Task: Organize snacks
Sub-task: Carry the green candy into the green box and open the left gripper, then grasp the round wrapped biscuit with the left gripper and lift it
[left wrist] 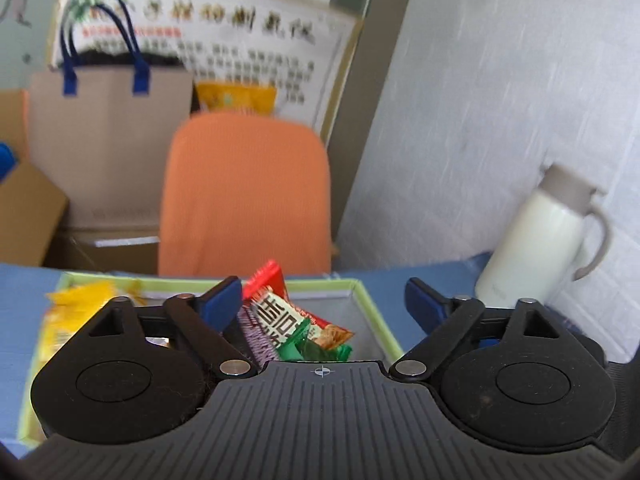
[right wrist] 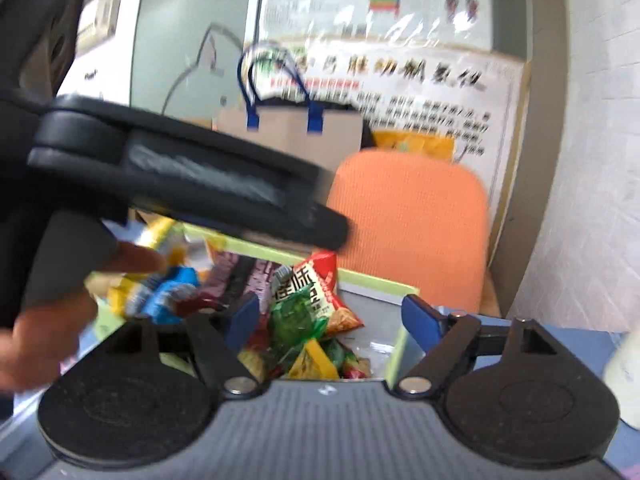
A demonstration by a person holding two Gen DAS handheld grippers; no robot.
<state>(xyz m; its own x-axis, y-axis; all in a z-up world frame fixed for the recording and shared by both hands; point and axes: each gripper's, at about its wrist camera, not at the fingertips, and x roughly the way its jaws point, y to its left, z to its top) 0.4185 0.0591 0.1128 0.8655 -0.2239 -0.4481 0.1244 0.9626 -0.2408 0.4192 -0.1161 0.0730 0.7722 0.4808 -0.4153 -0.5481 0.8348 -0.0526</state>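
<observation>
1. Jaws of the left gripper (left wrist: 322, 300) and right gripper (right wrist: 328, 316) stood wide apart, gripping nothing.
2. Beyond them, the snacks (right wrist: 308, 312) lay piled in the green-rimmed box (left wrist: 376, 312); their wrapper lettering was too blurred to read.
3. That box sat on the blue counter (left wrist: 24, 292).

A blue table (left wrist: 24, 300) carries a green-rimmed tray (left wrist: 378, 312) of snack packets and a white jug (left wrist: 536, 240).

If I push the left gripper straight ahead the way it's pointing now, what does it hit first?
Most likely the red-and-white snack packet standing in the green-rimmed box, just ahead between the open jaws of the left gripper. Depth is hard to judge through this lens; the orange chair back lies well beyond.
</observation>
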